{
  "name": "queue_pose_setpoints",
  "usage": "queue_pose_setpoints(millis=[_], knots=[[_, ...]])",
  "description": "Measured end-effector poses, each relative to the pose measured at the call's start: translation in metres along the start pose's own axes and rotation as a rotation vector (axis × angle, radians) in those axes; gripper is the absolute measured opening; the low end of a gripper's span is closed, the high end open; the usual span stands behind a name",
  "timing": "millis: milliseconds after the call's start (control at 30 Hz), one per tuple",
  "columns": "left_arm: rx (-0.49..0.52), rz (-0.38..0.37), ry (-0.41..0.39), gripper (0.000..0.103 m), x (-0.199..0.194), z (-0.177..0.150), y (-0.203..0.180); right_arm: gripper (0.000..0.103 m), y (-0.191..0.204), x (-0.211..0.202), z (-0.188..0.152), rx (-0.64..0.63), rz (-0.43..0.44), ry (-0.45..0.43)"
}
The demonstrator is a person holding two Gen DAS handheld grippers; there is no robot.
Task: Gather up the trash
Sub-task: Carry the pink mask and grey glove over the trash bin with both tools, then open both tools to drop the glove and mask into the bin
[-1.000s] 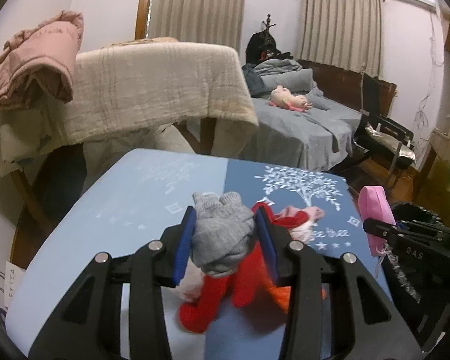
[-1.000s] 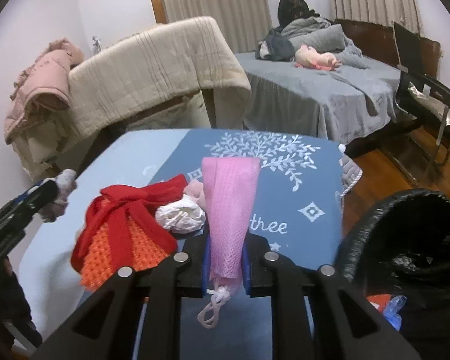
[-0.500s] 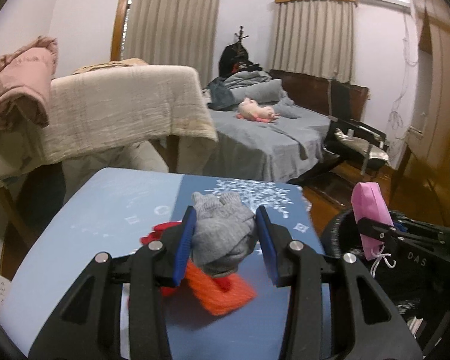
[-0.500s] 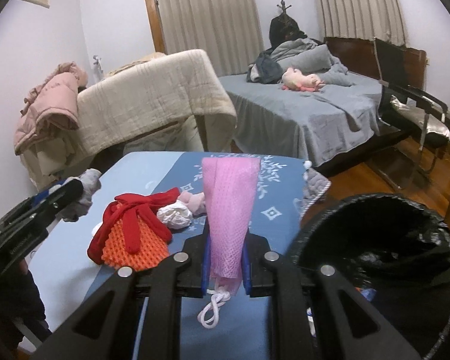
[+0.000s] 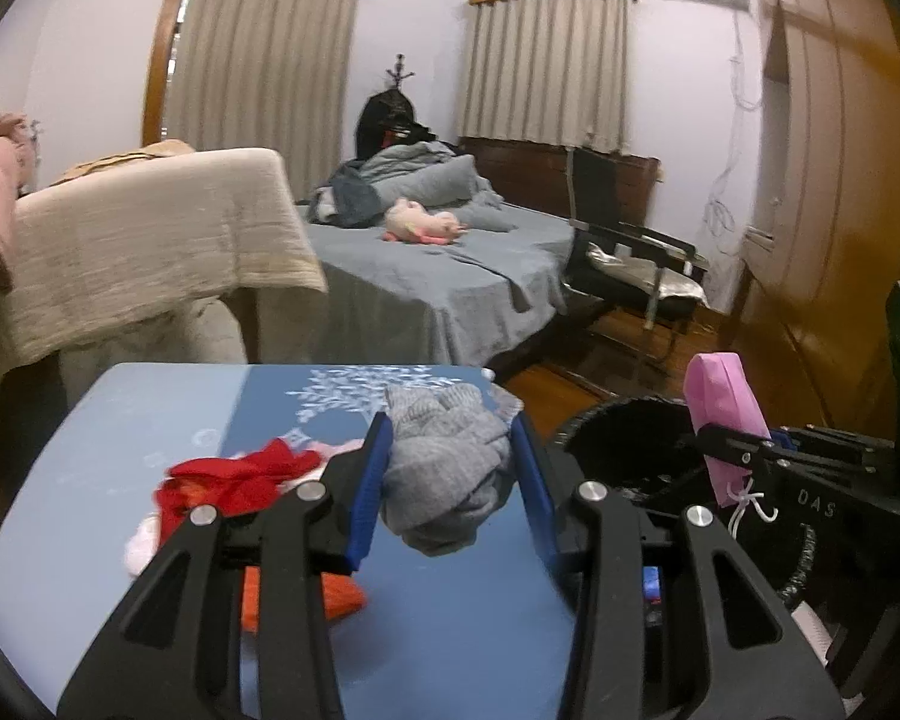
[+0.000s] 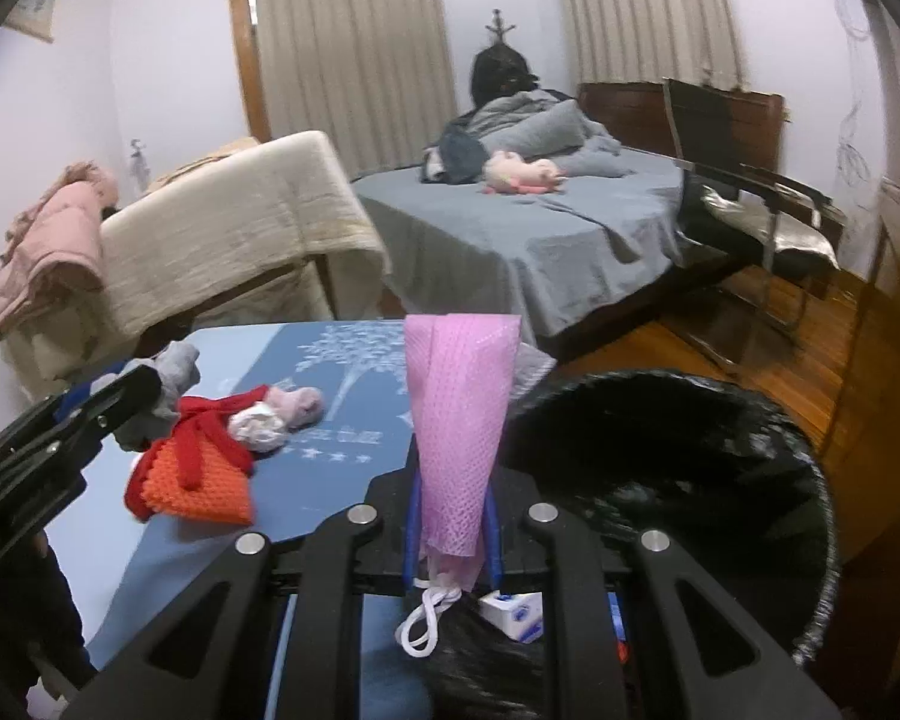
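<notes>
My left gripper (image 5: 450, 474) is shut on a grey knit sock bundle (image 5: 444, 468) and holds it above the blue table (image 5: 150, 414), near the table's right edge. It also shows in the right wrist view (image 6: 108, 402). My right gripper (image 6: 453, 516) is shut on a pink mesh pouch (image 6: 459, 420) with a white cord, held at the rim of the black-lined trash bin (image 6: 690, 480). The pouch shows in the left wrist view (image 5: 726, 420) over the bin (image 5: 624, 450). A red and orange knit piece (image 6: 198, 468) lies on the table.
A white crumpled piece (image 6: 261, 427) and a small pink sock (image 6: 300, 405) lie beside the red knit. The bin holds a small white box (image 6: 513, 615). Behind stand a blanket-draped chair (image 6: 240, 228), a grey bed (image 6: 540, 228) and a black chair (image 6: 762, 204).
Both grippers have moved right toward the bin with their loads. The bin now fills more of the right wrist view. The knit pile has shifted left in both views.
</notes>
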State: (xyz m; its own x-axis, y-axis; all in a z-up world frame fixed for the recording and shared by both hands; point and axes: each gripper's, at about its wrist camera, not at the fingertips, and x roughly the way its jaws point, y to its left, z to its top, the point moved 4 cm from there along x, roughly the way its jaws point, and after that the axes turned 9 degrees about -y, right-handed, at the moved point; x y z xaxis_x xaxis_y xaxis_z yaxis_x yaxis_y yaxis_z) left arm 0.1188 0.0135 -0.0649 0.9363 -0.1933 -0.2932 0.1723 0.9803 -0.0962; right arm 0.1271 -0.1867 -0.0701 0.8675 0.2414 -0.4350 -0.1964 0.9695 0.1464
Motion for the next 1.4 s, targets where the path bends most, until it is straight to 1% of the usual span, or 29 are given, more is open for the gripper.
queue_pose_setpoints(millis=[300,600,833,867,900,967,1000,1033,1067,1100,1133,1167,1200,1233,1267,1300,1367,1400], knots=[[0.013,-0.107,0.031,0.04,0.029,-0.01,-0.043,0.017,-0.055,-0.014,-0.007,0.047,-0.096,0.004],[0.049,-0.216,0.056,0.04,0.061,-0.02,-0.099,0.017,-0.106,-0.018,-0.014,0.075,-0.177,0.01],[0.063,-0.266,0.081,0.04,0.082,-0.028,-0.129,0.017,-0.139,-0.018,-0.02,0.103,-0.218,0.019],[0.066,-0.271,0.084,0.04,0.084,-0.029,-0.132,0.018,-0.142,-0.017,-0.022,0.106,-0.223,0.022],[0.068,-0.283,0.091,0.04,0.088,-0.032,-0.136,0.019,-0.145,-0.015,-0.023,0.107,-0.228,0.026],[0.065,-0.303,0.107,0.045,0.093,-0.034,-0.14,0.021,-0.15,-0.014,-0.024,0.108,-0.237,0.031],[0.059,-0.314,0.113,0.046,0.095,-0.035,-0.141,0.024,-0.153,-0.013,-0.025,0.108,-0.244,0.03],[0.052,-0.325,0.116,0.051,0.096,-0.036,-0.141,0.028,-0.154,-0.013,-0.025,0.107,-0.249,0.033],[0.049,-0.327,0.117,0.059,0.097,-0.037,-0.141,0.036,-0.157,-0.013,-0.026,0.108,-0.256,0.035],[0.045,-0.329,0.115,0.063,0.096,-0.037,-0.139,0.042,-0.159,-0.013,-0.027,0.11,-0.261,0.033],[0.043,-0.329,0.11,0.067,0.095,-0.036,-0.137,0.043,-0.161,-0.014,-0.027,0.113,-0.269,0.03],[0.043,-0.326,0.109,0.067,0.095,-0.036,-0.135,0.047,-0.164,-0.014,-0.027,0.116,-0.274,0.028],[0.043,-0.321,0.108,0.068,0.095,-0.034,-0.133,0.055,-0.165,-0.015,-0.027,0.121,-0.281,0.026],[0.043,-0.313,0.106,0.07,0.095,-0.032,-0.13,0.061,-0.166,-0.016,-0.027,0.124,-0.286,0.023],[0.042,-0.304,0.103,0.072,0.094,-0.031,-0.127,0.074,-0.167,-0.017,-0.027,0.13,-0.294,0.018],[0.042,-0.293,0.099,0.074,0.093,-0.029,-0.123,0.085,-0.167,-0.018,-0.027,0.134,-0.304,0.009],[0.041,-0.258,0.093,0.084,0.091,-0.026,-0.112,0.094,-0.166,-0.019,-0.025,0.131,-0.315,0.001],[0.041,-0.247,0.093,0.086,0.09,-0.025,-0.108,0.097,-0.164,-0.019,-0.024,0.128,-0.317,0.0]])
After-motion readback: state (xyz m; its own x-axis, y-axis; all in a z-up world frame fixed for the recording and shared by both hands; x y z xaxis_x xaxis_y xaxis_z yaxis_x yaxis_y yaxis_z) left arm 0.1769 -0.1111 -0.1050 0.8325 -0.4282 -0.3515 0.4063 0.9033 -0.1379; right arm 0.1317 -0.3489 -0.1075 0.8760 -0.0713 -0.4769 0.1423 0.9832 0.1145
